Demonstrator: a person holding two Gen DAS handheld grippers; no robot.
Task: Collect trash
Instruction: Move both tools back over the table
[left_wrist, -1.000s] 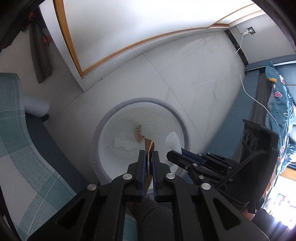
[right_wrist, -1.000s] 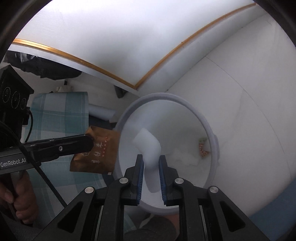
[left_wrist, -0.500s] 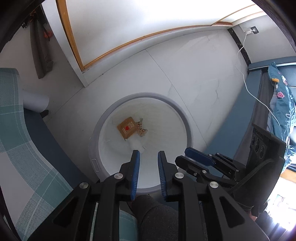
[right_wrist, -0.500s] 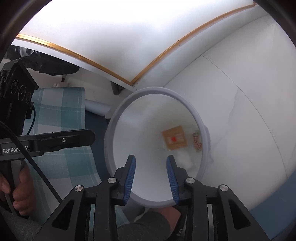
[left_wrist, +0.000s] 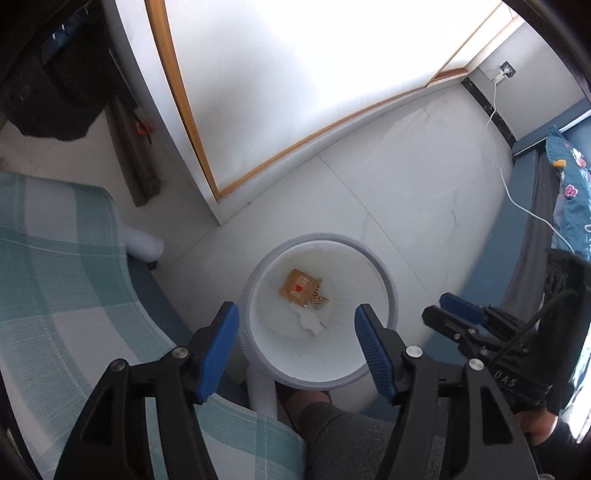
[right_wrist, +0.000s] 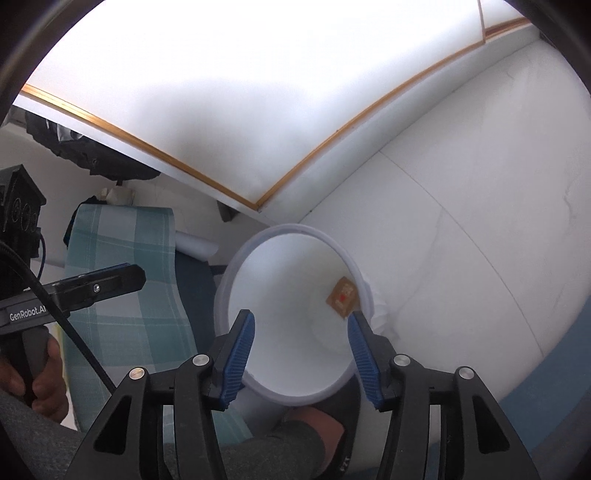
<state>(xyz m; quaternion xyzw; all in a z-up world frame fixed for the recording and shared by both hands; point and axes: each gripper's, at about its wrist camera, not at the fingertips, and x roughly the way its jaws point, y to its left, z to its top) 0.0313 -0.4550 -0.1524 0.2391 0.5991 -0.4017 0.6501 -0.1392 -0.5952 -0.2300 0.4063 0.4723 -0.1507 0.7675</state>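
brown wrapper (left_wrist: 298, 288) lies at the bottom of the white bin (left_wrist: 384, 280), a small patterned scrap (left_wrist: 318, 299) touching it. left claw (left_wrist: 295, 325) and right claw (right_wrist: 300, 326) above the bin, both just opening, spread, nothing between them.

Open mouth of white bin (left_wrist: 384, 273) unobstructed from above. Bare floor (left_wrist: 406, 177) free beyond and to the right. Checked cushion (left_wrist: 66, 280) tight against bin's left side; blue bed edge (left_wrist: 491, 266) close on the right; wall (left_wrist: 295, 74) behind.

Brown packet (left_wrist: 300, 288) (flat) in bin (left_wrist: 388, 295)
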